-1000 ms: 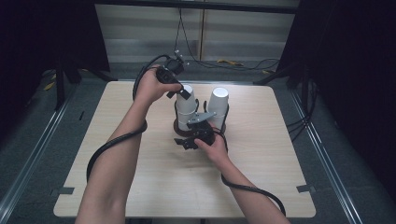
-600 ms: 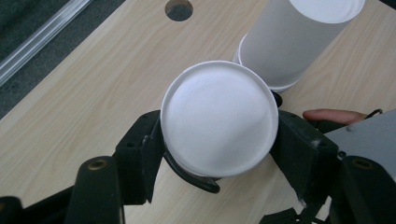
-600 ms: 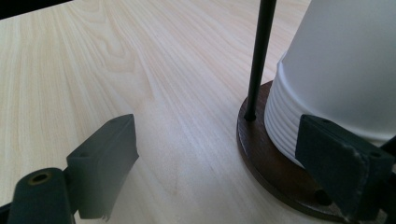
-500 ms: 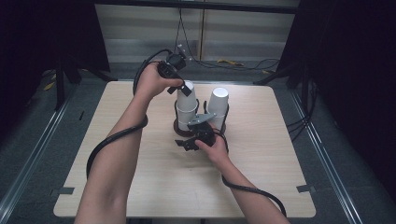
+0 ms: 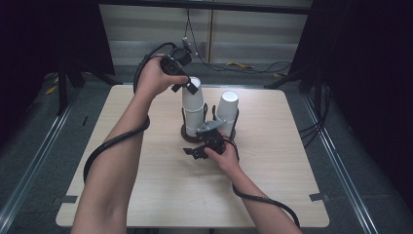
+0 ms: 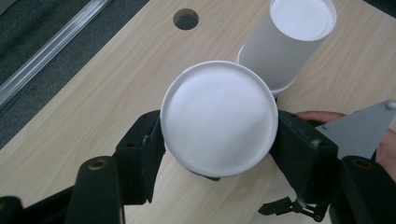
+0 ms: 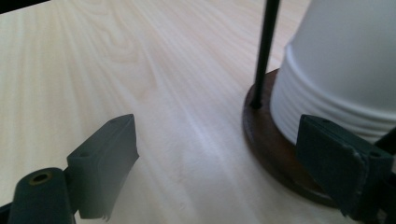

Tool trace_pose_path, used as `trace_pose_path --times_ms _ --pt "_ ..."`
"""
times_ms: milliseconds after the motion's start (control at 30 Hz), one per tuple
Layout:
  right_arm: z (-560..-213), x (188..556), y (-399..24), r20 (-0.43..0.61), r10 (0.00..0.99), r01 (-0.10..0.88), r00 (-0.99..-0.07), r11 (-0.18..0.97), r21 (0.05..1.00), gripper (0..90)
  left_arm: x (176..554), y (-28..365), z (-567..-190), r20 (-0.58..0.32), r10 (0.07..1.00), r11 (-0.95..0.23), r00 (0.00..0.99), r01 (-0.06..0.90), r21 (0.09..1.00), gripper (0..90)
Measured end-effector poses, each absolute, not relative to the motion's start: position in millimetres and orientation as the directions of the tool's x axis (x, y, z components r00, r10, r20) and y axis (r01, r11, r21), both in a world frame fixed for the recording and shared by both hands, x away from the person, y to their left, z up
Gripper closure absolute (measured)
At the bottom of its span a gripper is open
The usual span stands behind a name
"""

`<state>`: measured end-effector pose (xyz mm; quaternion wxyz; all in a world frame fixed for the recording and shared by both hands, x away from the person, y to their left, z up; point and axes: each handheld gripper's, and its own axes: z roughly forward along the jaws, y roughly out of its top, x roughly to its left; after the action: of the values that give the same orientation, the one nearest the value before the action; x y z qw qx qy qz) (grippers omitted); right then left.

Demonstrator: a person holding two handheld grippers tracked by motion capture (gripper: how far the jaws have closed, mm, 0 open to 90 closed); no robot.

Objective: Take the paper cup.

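Left gripper (image 5: 189,86) has raised its clamped top cup (image 6: 218,123) higher.

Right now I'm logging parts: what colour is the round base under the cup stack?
Dark brown base, clearest in the right gripper view.

Cup stack (image 7: 348,70) and brown base (image 7: 275,158) cropped at frame edge

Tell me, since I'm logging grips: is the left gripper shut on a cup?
Yes, shut: the left gripper has a jaw pressed against each side of the upside-down cup.
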<state>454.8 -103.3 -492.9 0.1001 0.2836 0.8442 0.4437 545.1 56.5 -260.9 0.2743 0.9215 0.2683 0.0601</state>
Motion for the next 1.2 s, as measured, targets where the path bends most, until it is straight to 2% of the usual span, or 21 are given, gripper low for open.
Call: trace_pose_path --times_ms 567,1000,1200 --pt "-480 433 -129 0.068 0.499 0.339 -0.864 0.477 0.811 12.1 516 66 -267 -0.063 0.495 -0.704 0.867 0.442 0.556 36.2" --pt "-472 420 -153 0.077 0.473 0.341 -0.878 0.505 0.793 12.1 497 62 -270 -0.073 0.46 -0.711 0.885 0.416 0.566 36.2" --pt "-468 411 -158 0.053 0.441 0.313 -0.896 0.541 0.781 12.1 490 59 -273 -0.07 0.441 -0.719 0.895 0.399 0.568 36.2"
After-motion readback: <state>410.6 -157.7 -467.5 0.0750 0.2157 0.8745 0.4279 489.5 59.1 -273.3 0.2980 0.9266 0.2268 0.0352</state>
